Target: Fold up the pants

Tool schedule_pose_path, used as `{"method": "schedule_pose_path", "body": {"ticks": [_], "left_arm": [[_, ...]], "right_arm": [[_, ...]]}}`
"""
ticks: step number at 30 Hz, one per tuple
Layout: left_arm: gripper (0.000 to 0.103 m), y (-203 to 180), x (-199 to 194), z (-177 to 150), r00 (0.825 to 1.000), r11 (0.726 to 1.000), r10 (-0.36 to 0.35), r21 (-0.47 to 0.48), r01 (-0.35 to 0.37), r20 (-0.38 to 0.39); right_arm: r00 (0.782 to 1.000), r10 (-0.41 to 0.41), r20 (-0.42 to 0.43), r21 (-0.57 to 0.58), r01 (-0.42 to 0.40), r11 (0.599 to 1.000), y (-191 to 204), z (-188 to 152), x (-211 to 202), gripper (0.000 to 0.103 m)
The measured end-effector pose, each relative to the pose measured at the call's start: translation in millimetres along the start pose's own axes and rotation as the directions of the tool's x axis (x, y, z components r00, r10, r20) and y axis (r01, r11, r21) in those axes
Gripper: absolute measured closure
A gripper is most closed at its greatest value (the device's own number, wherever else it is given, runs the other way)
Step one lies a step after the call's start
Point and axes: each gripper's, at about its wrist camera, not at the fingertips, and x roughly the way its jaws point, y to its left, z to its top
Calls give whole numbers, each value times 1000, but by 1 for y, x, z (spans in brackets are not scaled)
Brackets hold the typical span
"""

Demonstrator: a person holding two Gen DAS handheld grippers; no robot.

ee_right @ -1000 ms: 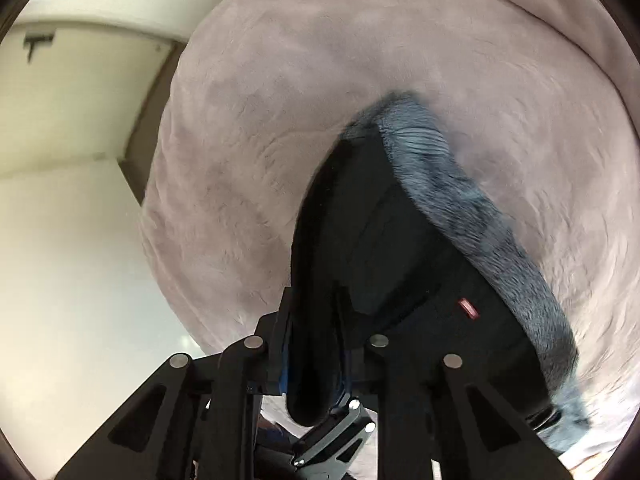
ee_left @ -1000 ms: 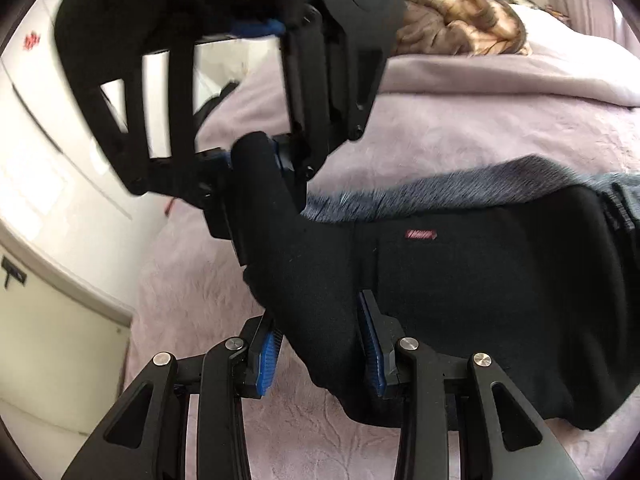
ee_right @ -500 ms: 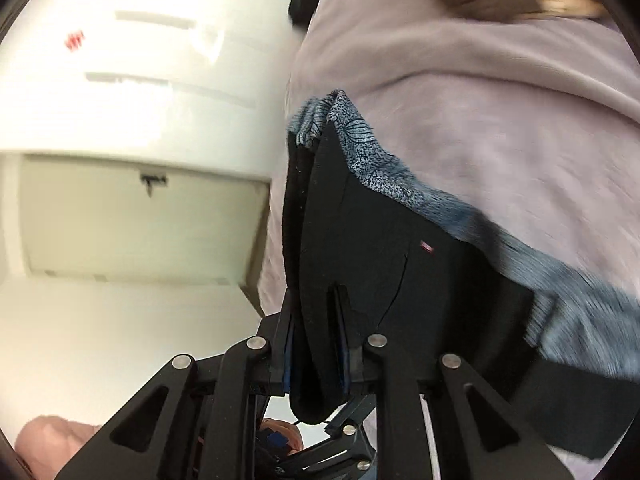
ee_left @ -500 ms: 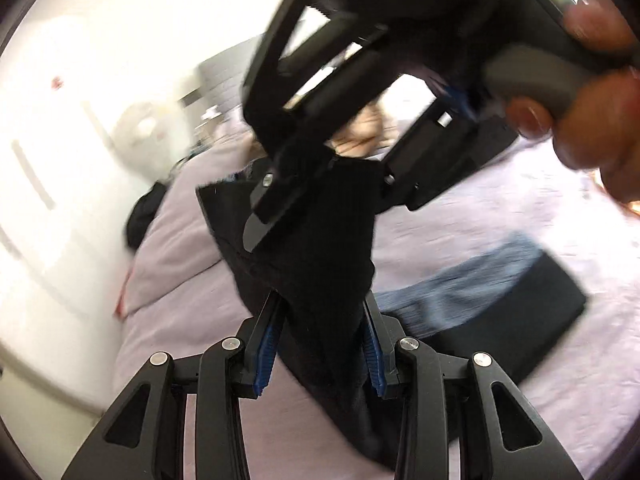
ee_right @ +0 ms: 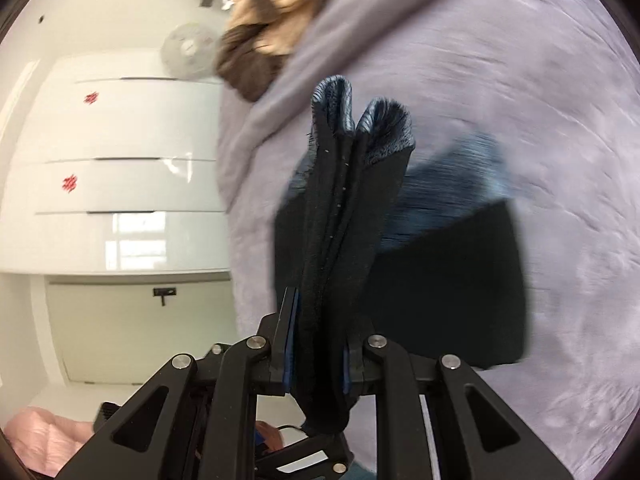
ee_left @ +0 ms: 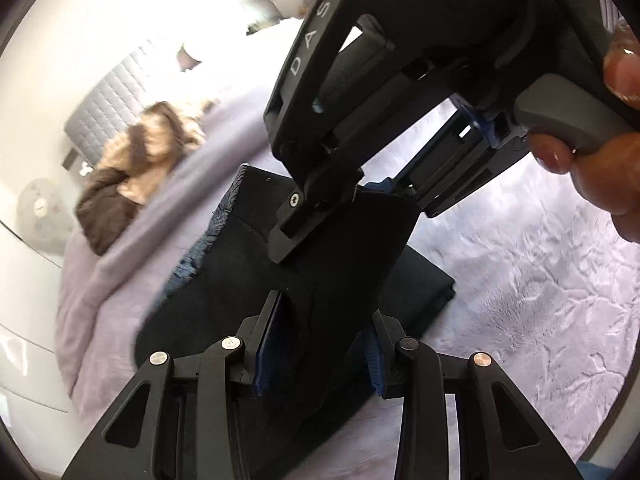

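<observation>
Black pants (ee_left: 328, 280) with a blue-grey patterned lining hang lifted above a lilac bed cover. My left gripper (ee_left: 320, 344) is shut on a thick bunch of the black cloth. Just beyond it my right gripper (ee_left: 352, 196), held by a hand (ee_left: 600, 168), is shut on the same edge. In the right wrist view my right gripper (ee_right: 320, 344) clamps a bunched fold of the pants (ee_right: 344, 200), whose lined end sticks up past the fingers. The rest of the pants (ee_right: 460, 280) trails down onto the bed.
The lilac bed cover (ee_left: 540, 260) spreads to the right. A brown and tan fur garment (ee_left: 132, 168) lies toward the grey headboard. White glossy cabinets (ee_right: 120, 168) and a fan stand beside the bed. Pink cloth (ee_right: 44, 436) shows low on the floor side.
Both grippers have swung across the bed with the pants edge held, lifting and turning the cloth over. The view has rolled from the bed's foot toward the headboard and cabinets.
</observation>
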Motion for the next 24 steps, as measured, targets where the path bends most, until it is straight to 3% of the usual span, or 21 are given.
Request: {"method": "schedule_pose_path", "body": {"ticks": [3, 6, 10, 13, 14, 19, 24], "left_arm": [[65, -12, 20, -3, 999, 1000, 1, 18, -1, -52], [65, -20, 27, -9, 997, 999, 8, 44, -5, -71], [49, -11, 20, -18, 992, 998, -56, -5, 55, -114], [45, 6, 4, -29, 989, 996, -82, -53, 76, -123], [33, 15, -1, -32, 988, 993, -93, -80, 83, -127], [29, 70, -17, -52, 990, 971, -23, -238, -12, -140], [29, 126, -1, -85, 965, 908, 0, -405, -111, -264]], "right_arm": [[1000, -7, -3, 67, 7, 998, -45, 0, 5, 84], [1000, -14, -3, 80, 14, 997, -66, -7, 9, 84], [1000, -28, 3, 87, 28, 996, -75, -16, 10, 84], [998, -63, 22, 78, 61, 995, -70, -20, 6, 83], [997, -78, 27, 69, 76, 995, -68, -22, 7, 82], [974, -217, 59, -6, 218, 976, -48, -28, 10, 79], [928, -363, 88, -34, 367, 930, -32, -36, 5, 69]]}}
